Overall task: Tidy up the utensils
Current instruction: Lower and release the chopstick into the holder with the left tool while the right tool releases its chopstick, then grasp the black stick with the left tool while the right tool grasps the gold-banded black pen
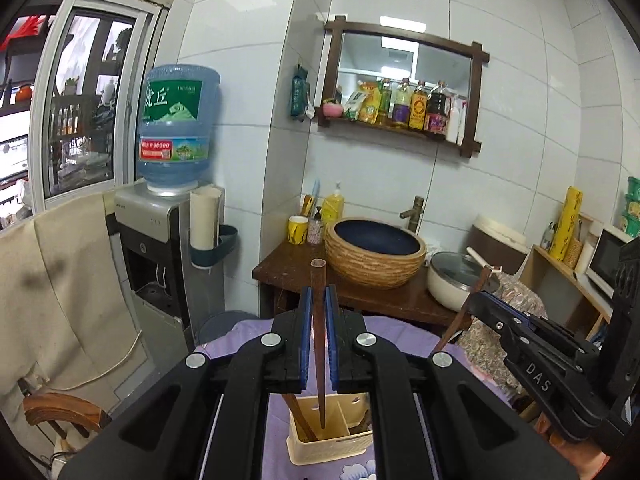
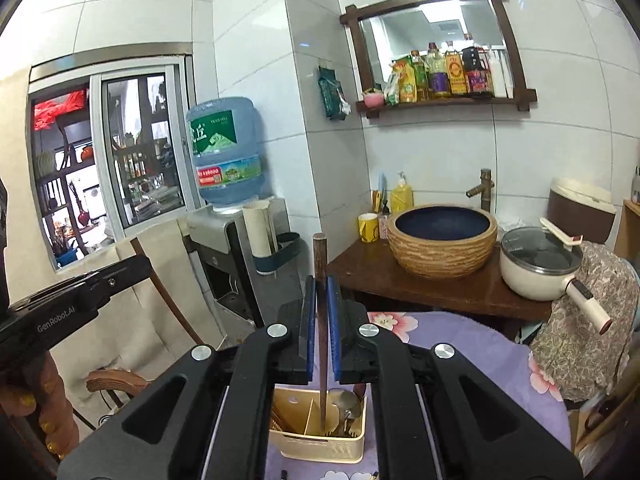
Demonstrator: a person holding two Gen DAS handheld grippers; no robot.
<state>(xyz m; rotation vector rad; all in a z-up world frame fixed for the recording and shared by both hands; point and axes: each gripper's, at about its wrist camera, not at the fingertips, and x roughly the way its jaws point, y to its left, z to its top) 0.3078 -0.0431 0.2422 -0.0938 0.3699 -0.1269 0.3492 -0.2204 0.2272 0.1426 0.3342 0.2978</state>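
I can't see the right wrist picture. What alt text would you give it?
The right gripper clamps a dark wooden chopstick upright above a cream utensil holder on a purple floral tablecloth. Behind are a woven basin and water dispenser.

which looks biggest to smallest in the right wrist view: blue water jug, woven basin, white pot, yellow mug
1. blue water jug
2. woven basin, close behind the jug in apparent size
3. white pot
4. yellow mug

The pot sits nearer the camera than the mug, so true sizes may differ.
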